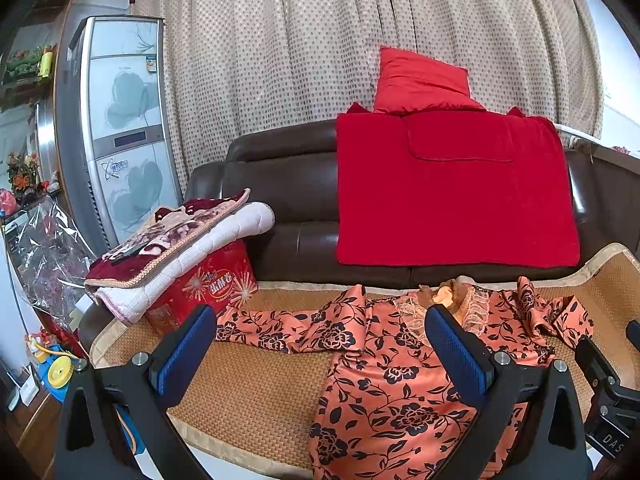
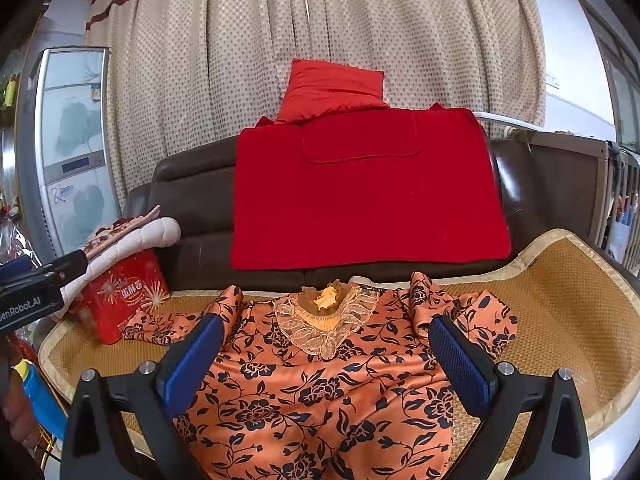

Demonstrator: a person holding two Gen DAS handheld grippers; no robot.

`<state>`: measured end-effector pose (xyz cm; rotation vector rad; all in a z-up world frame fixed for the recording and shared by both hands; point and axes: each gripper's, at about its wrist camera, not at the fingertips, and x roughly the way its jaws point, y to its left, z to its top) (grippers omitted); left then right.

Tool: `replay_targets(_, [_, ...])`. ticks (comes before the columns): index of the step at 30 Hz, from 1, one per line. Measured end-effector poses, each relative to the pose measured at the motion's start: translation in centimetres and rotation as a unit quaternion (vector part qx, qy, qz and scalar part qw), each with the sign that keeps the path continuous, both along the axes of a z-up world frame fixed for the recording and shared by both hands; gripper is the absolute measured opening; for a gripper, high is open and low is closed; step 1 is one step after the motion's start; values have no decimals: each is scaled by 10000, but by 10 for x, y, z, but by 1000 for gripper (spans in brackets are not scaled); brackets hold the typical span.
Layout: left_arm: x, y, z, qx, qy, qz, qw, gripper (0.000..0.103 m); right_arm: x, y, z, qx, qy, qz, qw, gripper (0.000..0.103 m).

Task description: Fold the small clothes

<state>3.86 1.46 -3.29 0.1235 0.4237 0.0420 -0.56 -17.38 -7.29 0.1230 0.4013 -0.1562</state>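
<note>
Both tongs, left gripper and right gripper, are gaping wide, empty, over the orange black-flowered satin blouse. Slippery fabric ahead is risking sliding off the woven rattan mat.

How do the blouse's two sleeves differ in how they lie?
The left sleeve stretches out flat across the woven mat toward the red tin; the right sleeve is bunched and folded over itself, close to the body. Both share the orange fabric with black flowers.

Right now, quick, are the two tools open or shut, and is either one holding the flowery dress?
Left tool: open, holding nothing, above the dress.
Right tool: open, holding nothing, above the dress too.
</note>
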Motion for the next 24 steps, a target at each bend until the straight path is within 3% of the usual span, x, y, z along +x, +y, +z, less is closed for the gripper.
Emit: replay_targets(24, [54, -19, -25, 98, 281, -21, 9996, 103, 47, -21, -25, 205, 285, -74, 9994, 103])
